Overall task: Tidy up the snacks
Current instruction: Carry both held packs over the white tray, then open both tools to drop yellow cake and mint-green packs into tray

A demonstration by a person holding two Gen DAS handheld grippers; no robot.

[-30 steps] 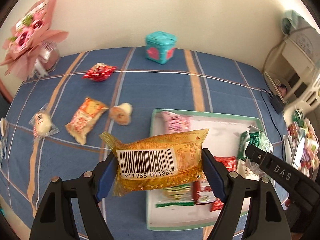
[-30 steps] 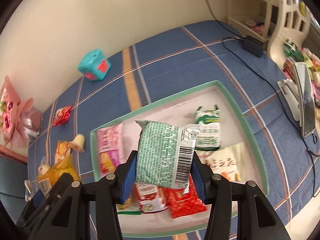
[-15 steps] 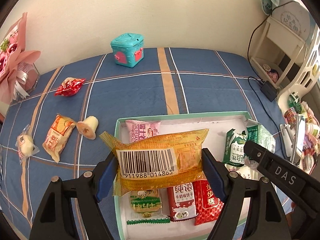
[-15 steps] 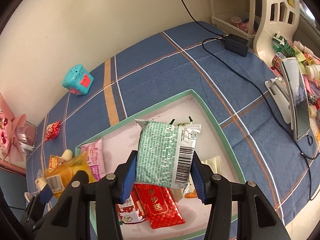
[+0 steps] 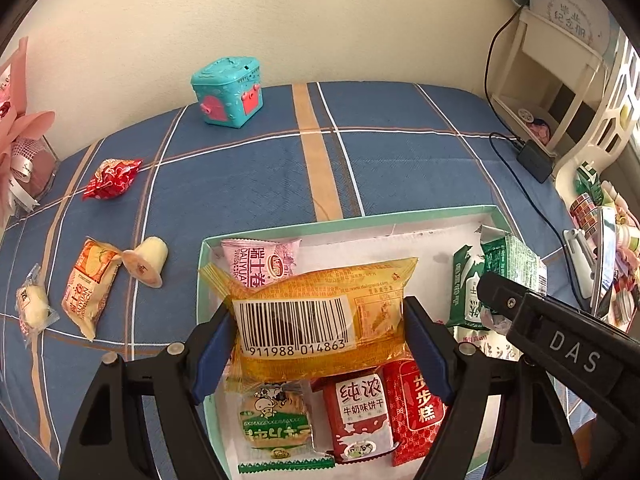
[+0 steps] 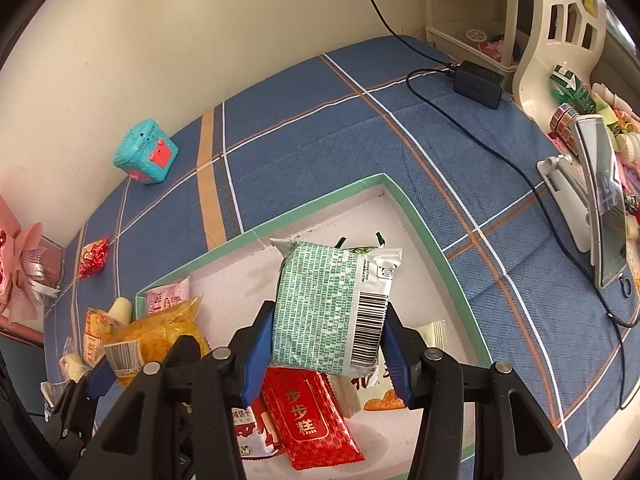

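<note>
My left gripper is shut on a yellow snack packet with a barcode and holds it above the left part of the green-rimmed white tray. My right gripper is shut on a green-and-white snack packet above the tray's middle. The tray holds a pink packet, a green biscuit packet, two red packets and a green packet. Loose snacks lie on the blue cloth at left: a red candy, an orange packet, a jelly cup and a small clear-wrapped sweet.
A teal toy box stands by the wall. A pink bouquet is at far left. A black adapter with cable, a phone on a stand and a cream shelf crowd the right side.
Both grippers have moved to the right and forward over the tray, each still holding its packet. The loose snacks have shifted left in view.
</note>
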